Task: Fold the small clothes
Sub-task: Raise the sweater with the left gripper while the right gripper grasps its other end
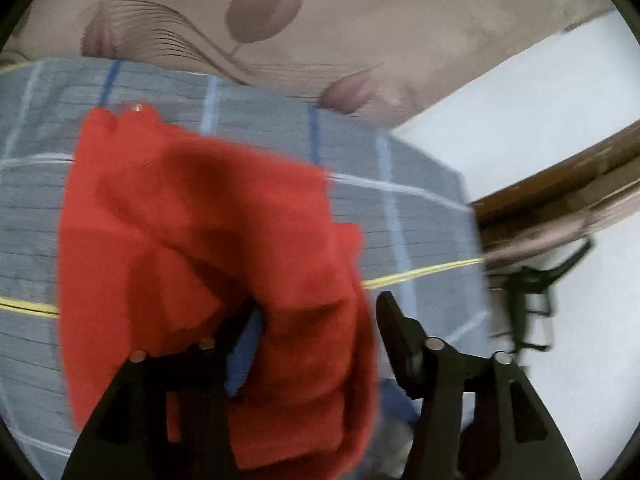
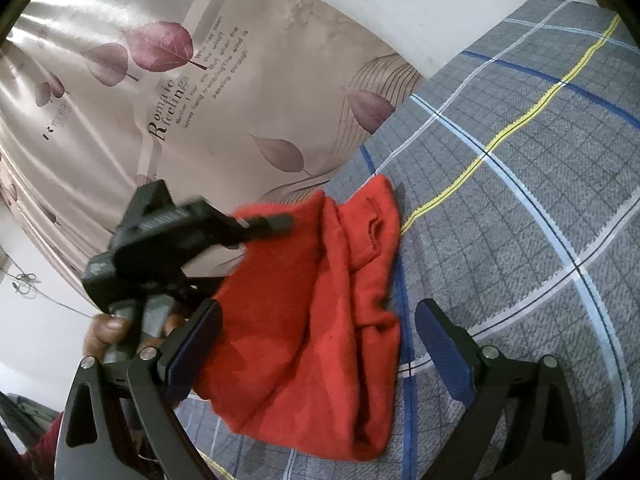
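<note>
one red garment (image 2: 320,280) in play, a small knitted piece, bunched and folded over itself on a grey plaid bed cover (image 2: 520,200) crossed by blue, white and yellow stripes. two sets of tongs on the scene. left tongs (image 1: 320,324) are spread wide, and red cloth is draped over and between the fingers, hiding most of the left one; whether anything is actually pinched, i cannot tell. right tongs (image 2: 320,320) stand wide open too, blue pads showing, with the garment lying between the fingers and nothing gripped. from the right wrist view the left tool sits over the far left edge of the cloth, a hand (image 2: 106,334) wrapped round its handle. behind the bed hangs one shiny beige curtain (image 2: 120,80) printed with purple leaves, and the writing reads "romatic feelings", with smaller lines beneath too blurred to read in full. white wall (image 1: 520,100) to the side.
</note>
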